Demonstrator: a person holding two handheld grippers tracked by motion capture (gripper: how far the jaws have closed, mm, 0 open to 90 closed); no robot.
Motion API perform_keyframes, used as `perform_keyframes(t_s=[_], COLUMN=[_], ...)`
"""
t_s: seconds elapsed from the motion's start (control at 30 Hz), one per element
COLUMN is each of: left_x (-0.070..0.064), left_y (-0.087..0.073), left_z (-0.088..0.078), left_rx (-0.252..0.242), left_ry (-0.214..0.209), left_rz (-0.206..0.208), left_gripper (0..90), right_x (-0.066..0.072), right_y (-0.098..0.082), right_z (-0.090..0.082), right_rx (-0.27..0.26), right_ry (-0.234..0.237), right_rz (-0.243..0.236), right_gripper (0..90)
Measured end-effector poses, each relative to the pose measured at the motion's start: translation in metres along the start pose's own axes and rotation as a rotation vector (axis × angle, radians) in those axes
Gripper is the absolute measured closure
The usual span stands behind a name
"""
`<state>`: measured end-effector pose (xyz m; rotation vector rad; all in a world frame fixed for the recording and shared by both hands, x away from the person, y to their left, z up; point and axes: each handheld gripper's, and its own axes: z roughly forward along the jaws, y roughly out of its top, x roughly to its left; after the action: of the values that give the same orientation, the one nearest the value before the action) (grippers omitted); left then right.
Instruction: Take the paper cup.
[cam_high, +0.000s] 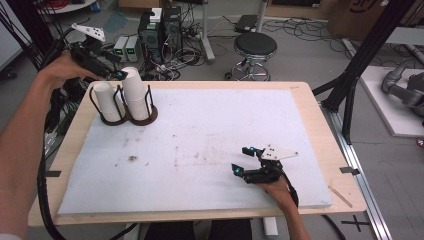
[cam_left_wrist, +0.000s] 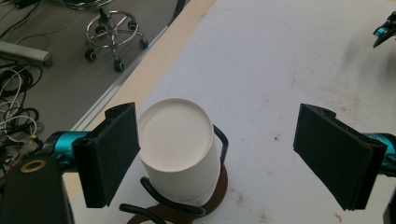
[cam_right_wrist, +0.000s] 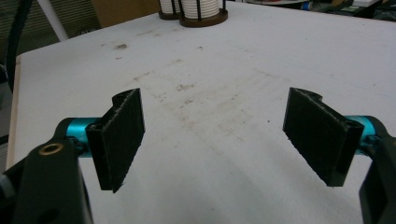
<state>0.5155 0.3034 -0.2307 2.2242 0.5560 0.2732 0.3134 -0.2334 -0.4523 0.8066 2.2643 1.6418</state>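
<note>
We have the left gripper (cam_left_wrist: 217, 154) up over the far-left corner of the table (cam_high: 320, 130), jaws spread wide, nothing between the pads. One pad sits just beside the upturned white cup (cam_left_wrist: 180, 149); whether it brushes the cup wall, we cannot quite tell from here. That cup stands bottom-up in the dark wire holder (cam_high: 150, 102), with a second white cup (cam_high: 107, 101) in the neighbouring ring. Down at the near edge, the right gripper (cam_high: 244, 160) hangs low over the stained white mat (cam_high: 210, 145), jaws apart and empty, well away from the holder.
</note>
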Motion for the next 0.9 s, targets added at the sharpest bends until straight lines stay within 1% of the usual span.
perform_keyframes(t_s=[0.13, 0.2, 0.23, 0.3, 0.33, 0.37, 0.43, 0.53, 0.6, 0.7, 0.83, 0.9], left_x=[0.007, 0.010, 0.011, 0.013, 0.013, 0.014, 0.017, 0.020, 0.021, 0.022, 0.024, 0.024], left_y=[-0.002, -0.001, 0.001, 0.004, 0.006, 0.008, 0.009, 0.011, 0.013, 0.013, 0.014, 0.014], left_z=[0.006, 0.008, 0.008, 0.009, 0.010, 0.011, 0.013, 0.018, 0.021, 0.026, 0.031, 0.033], left_rx=[0.031, 0.053, 0.056, 0.047, 0.055, 0.068, 0.068, 0.107, 0.125, 0.153, 0.211, 0.222], left_ry=[0.003, 0.007, 0.008, -0.013, -0.019, -0.016, -0.019, -0.022, -0.022, -0.026, -0.027, -0.033], left_rz=[-0.009, -0.004, 0.000, -0.003, 0.002, 0.005, 0.001, 0.000, 0.008, 0.003, -0.001, -0.006], left_gripper=[14.3, 14.3, 14.3, 14.4, 14.4, 14.4, 14.4, 14.3, 14.4, 14.4, 14.4, 14.4], right_x=[0.000, 0.000, 0.000, 0.000, 0.000, 0.000, 0.000, 0.001, 0.001, 0.000, 0.001, 0.001], right_y=[0.000, 0.000, 0.000, 0.000, 0.000, 0.000, 0.001, 0.001, 0.001, 0.001, 0.001, 0.001], right_z=[0.000, 0.000, 0.000, 0.000, 0.000, 0.001, 0.001, 0.001, 0.002, 0.001, 0.002, 0.002], right_rx=[0.002, 0.002, 0.002, 0.005, 0.008, 0.009, 0.011, 0.016, 0.015, 0.016, 0.017, 0.018], right_ry=[0.003, 0.004, 0.004, 0.006, 0.008, 0.007, 0.006, 0.010, 0.009, 0.009, 0.008, 0.007], right_rz=[0.008, 0.008, 0.005, 0.006, 0.009, 0.008, 0.005, 0.002, 0.001, 0.006, 0.004, 0.003], right_gripper=[21.4, 21.4, 21.4, 21.4, 21.4, 21.4, 21.4, 21.4, 21.4, 21.4, 21.4, 21.4])
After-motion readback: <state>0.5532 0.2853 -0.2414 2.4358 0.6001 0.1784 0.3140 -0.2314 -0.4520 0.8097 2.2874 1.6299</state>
